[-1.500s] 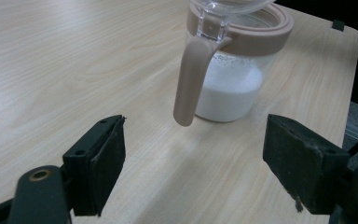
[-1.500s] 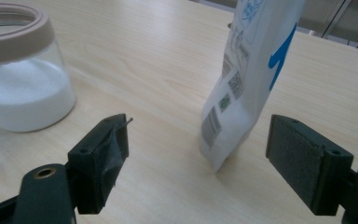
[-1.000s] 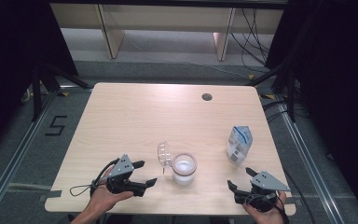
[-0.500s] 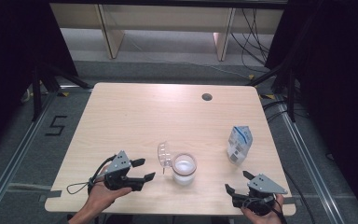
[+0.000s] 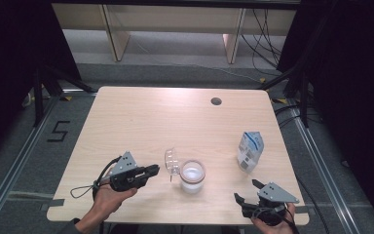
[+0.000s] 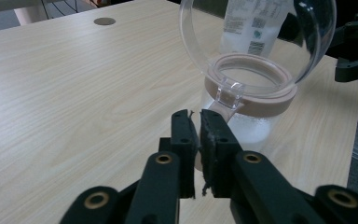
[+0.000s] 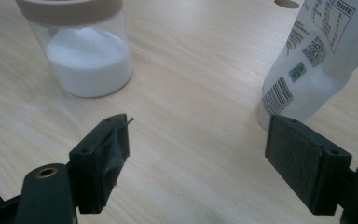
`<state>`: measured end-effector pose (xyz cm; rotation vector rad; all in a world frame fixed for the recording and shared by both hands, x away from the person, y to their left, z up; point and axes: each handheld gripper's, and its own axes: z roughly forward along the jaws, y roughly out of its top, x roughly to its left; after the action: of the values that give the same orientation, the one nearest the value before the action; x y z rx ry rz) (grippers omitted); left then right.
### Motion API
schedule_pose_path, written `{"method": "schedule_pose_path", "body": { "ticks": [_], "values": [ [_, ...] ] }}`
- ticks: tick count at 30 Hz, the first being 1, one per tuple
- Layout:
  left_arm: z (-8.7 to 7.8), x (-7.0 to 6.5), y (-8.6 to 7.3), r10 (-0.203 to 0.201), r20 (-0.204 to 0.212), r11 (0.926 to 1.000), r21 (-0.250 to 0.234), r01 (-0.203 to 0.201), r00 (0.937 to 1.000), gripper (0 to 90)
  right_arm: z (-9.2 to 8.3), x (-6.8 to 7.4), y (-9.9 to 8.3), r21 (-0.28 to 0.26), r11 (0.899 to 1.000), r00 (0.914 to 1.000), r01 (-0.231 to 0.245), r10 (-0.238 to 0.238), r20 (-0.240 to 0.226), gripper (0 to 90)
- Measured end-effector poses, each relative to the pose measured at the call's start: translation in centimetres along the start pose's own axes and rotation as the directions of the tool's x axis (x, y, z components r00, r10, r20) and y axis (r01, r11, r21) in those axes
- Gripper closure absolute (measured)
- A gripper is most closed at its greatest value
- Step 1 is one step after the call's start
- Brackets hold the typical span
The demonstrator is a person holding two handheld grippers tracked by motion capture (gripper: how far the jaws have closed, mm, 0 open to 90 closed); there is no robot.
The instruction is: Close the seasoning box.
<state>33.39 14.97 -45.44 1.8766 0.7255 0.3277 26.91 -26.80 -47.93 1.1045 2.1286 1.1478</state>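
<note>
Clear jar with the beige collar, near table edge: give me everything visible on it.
The clear glass jar with beige collar stands upright on the light wooden table, between the two grippers. It is about a third full of white powder. Its clear domed hinged lid is flipped open, standing up on the side facing the left gripper, whose shut jaws sit just short of the hinge tab; contact is unclear. A white printed pouch stands apart.

The left gripper (image 5: 152, 170) is held low at the near left, its jaws having just been closing with nothing between them, the pads now nearly met. The right gripper (image 5: 247, 191) is held at the near right, its jaws spread wide.
</note>
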Motion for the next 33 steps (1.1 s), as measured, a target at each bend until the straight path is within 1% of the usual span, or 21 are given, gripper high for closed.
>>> {"method": "schedule_pose_path", "body": {
  "ticks": [1, 2, 4, 5, 6, 7, 11, 12, 13, 16, 17, 19, 21, 23, 25, 27, 28, 29, 30, 31, 33],
  "values": [
    [0.1, 0.0, 0.1, 0.002, 0.002, 1.0, 0.0, -0.002, 1.0, 87.3, 0.0, 0.0, 0.0, 0.001, 1.0, 1.0, 0.009, -0.009, 0.003, 23.0],
    [0.2, 0.0, 0.1, -0.008, 0.003, 1.0, -0.003, 0.008, 1.0, 88.5, 0.0, 0.1, 0.0, 0.0, 1.0, 0.9999, 0.0, 0.0, 0.01, 23.0],
    [0.3, 0.0, 0.2, -0.006, 0.017, 1.0, -0.003, 0.006, 0.9998, 89.3, 0.0, 0.3, 0.0, 0.015, 1.0, 0.9997, -0.025, 0.025, 0.001, 23.2],
    [0.3, 0.0, 0.3, -0.006, 0.015, 1.0, -0.006, 0.006, 0.9999, 89.3, 0.1, 0.1, 0.0, 0.003, 1.0, 1.0, 0.006, -0.006, -0.006, 23.4],
    [0.4, 0.0, 0.3, -0.008, 0.016, 0.9999, -0.009, 0.008, 0.9998, 89.4, 0.1, 0.0, 0.0, -0.003, 1.0, 0.9999, 0.016, -0.016, 0.0, 23.5],
    [0.4, 0.0, 0.4, -0.007, 0.018, 0.9999, -0.008, 0.007, 0.9998, 89.4, 0.1, 0.1, 0.0, 0.005, 1.0, 1.0, 0.001, -0.001, -0.006, 23.5],
    [0.6, -0.1, 0.6, -0.002, 0.025, 0.9999, -0.013, 0.003, 0.9997, 89.4, 0.1, 0.1, 0.0, 0.011, 1.0, 1.0, 0.005, -0.005, -0.003, 23.8],
    [0.6, -0.1, 0.7, 0.0, 0.029, 0.9999, -0.014, 0.001, 0.9996, 89.4, 0.1, 0.1, 0.0, 0.008, 1.0, 0.9999, 0.013, -0.013, 0.008, 23.9],
    [0.6, -0.2, 0.8, 0.0, 0.02, 1.0, -0.007, 0.0, 0.9998, 89.4, 0.2, 0.1, 0.0, 0.005, 1.0, 0.9996, 0.026, -0.026, 0.002, 24.0],
    [0.7, -0.2, 1.0, -0.001, 0.036, 0.9998, -0.02, 0.002, 0.9994, 89.4, 0.2, 0.2, 0.0, 0.011, 1.0, 0.9999, 0.012, -0.012, -0.011, 24.0],
    [0.7, -0.3, 1.1, 0.0, 0.026, 0.9999, -0.017, 0.0, 0.9997, 89.4, 0.2, 0.1, 0.0, 0.012, 1.0, 0.9998, 0.017, -0.017, -0.006, 24.1],
    [0.7, -0.3, 1.3, 0.002, 0.028, 0.9998, -0.018, -0.001, 0.9996, 89.4, 0.3, 0.0, 0.0, 0.001, 0.999, 0.9992, 0.041, -0.041, 0.002, 24.1],
    [0.8, -0.4, 1.4, 0.003, 0.033, 0.9998, -0.021, -0.002, 0.9994, 89.4, 0.2, 0.2, -0.1, 0.02, 1.0, 0.9998, 0.006, -0.005, -0.017, 24.2],
    [0.8, -0.3, 1.6, 0.008, 0.041, 0.9995, -0.03, -0.007, 0.9991, 89.4, 0.2, 0.3, -0.1, 0.023, 1.0, 0.9999, -0.006, 0.006, -0.011, 24.2],
    [0.9, -0.4, 1.7, 0.009, 0.043, 0.9994, -0.035, -0.007, 0.999, 89.4, 0.2, 0.2, -0.1, 0.019, 1.0, 1.0, 0.0, 0.0, -0.009, 24.3],
    [1.0, -0.5, 1.8, 0.013, 0.047, 0.9994, -0.032, -0.011, 0.9988, 89.5, 0.2, 0.1, 0.0, 0.006, 1.0, 0.9997, 0.024, -0.024, -0.001, 24.4],
    [1.0, -0.7, 1.9, 0.014, 0.045, 0.9994, -0.032, -0.012, 0.9989, 89.4, 0.1, 0.4, -0.1, 0.015, 1.0, 0.9999, -0.01, 0.01, 0.002, 24.4],
    [1.1, -0.7, 1.9, 0.018, 0.044, 0.9993, -0.034, -0.017, 0.9989, 89.5, 0.2, 0.2, 0.0, 0.009, 1.0, 1.0, 0.006, -0.006, -0.001, 24.4],
    [1.1, -0.8, 2.0, 0.019, 0.047, 0.9992, -0.037, -0.017, 0.9987, 89.5, 0.1, 0.3, -0.1, 0.013, 1.0, 1.0, -0.008, 0.008, 0.0, 24.4],
    [1.1, -0.9, 2.1, 0.022, 0.045, 0.9992, -0.034, -0.02, 0.9988, 89.4, 0.2, 0.1, 0.0, 0.007, 1.0, 0.9999, 0.011, -0.011, -0.002, 24.4],
    [1.1, -1.1, 2.2, 0.035, 0.047, 0.9989, -0.032, -0.034, 0.9983, 89.4, 0.2, 0.1, 0.0, 0.004, 1.0, 0.9999, 0.016, -0.016, 0.0, 24.5]
  ]
}}
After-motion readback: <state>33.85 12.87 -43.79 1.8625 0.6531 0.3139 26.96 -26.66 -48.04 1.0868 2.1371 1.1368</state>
